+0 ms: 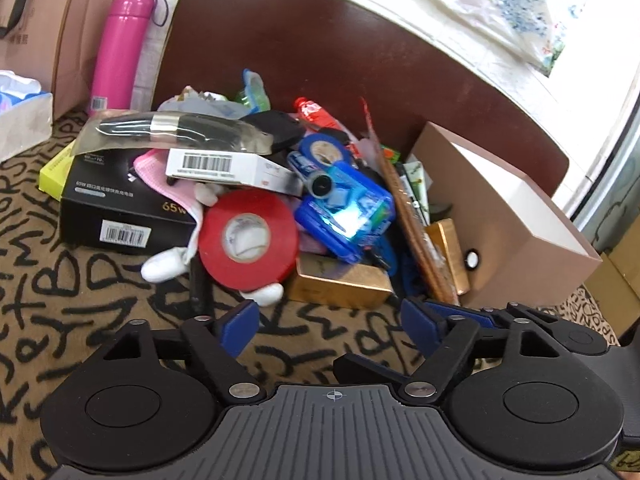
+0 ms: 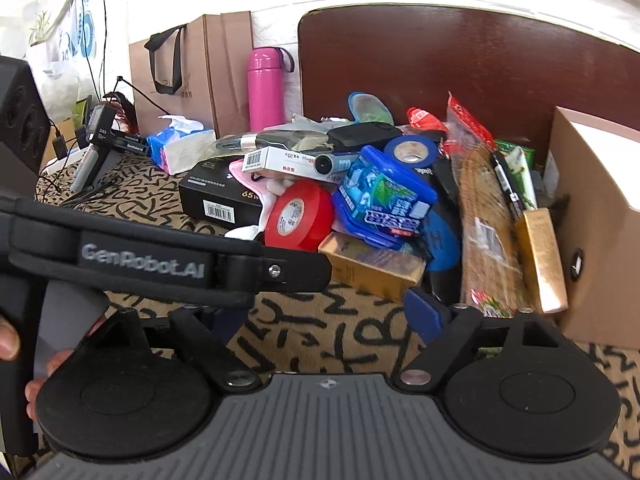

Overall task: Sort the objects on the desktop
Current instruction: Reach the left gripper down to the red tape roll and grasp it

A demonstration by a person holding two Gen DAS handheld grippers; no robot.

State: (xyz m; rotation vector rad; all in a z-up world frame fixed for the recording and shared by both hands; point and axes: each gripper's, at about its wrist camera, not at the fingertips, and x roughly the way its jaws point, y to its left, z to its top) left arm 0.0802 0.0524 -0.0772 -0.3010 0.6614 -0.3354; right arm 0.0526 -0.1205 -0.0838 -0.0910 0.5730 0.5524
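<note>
Clutter [image 1: 280, 184] heaps at my twelve o'clock on the letter-patterned cloth [image 1: 100, 300], beside a tan box [image 1: 520, 220] at two. My black charger box [image 1: 116, 208] lies flat, long axis running nine to three; the red tape roll [image 1: 248, 240] leans hole toward me. My left gripper [image 1: 328, 316] and right gripper [image 2: 332, 312] stand spread, empty.
</note>
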